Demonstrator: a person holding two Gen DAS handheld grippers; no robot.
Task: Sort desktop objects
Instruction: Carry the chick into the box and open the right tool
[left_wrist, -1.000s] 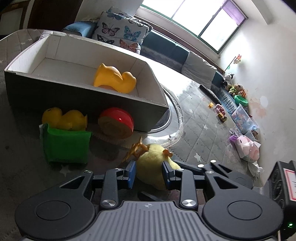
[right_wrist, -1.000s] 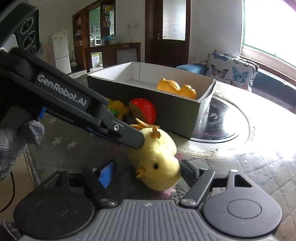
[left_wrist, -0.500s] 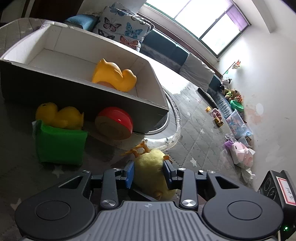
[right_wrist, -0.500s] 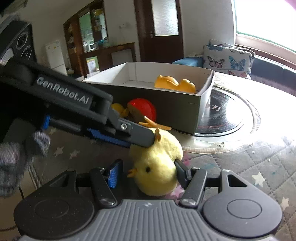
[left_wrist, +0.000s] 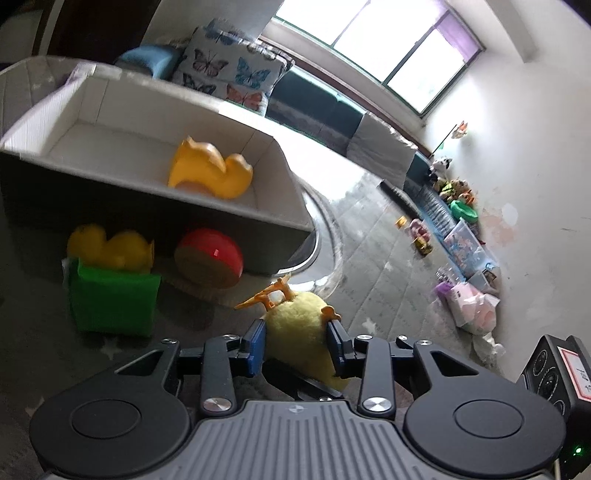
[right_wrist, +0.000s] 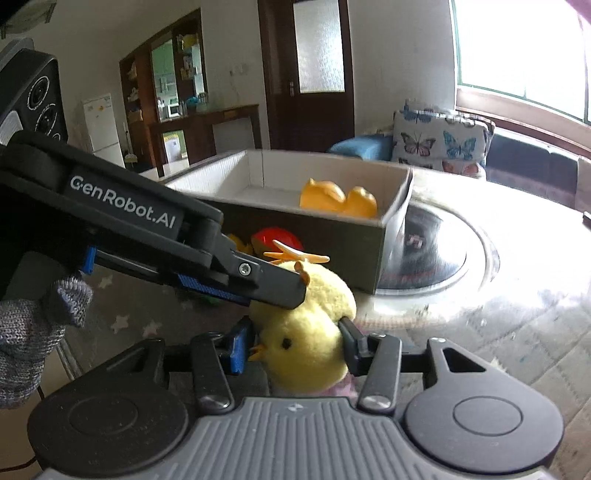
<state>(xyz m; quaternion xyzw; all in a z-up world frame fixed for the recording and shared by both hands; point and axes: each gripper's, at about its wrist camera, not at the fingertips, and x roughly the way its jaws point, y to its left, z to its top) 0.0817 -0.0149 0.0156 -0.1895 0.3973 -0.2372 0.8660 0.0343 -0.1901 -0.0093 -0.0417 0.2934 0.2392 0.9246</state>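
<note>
Plush chick (right_wrist: 310, 332): yellow, orange feet, black eye | left tongs (left_wrist: 295, 341), right tongs (right_wrist: 295, 341) both pinching it | marking: "GenRobot.AI"

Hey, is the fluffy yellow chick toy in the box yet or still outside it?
Outside. The plush chick sits in front of the box, pinched by both the left gripper and right gripper; only an orange duck lies inside.
</note>
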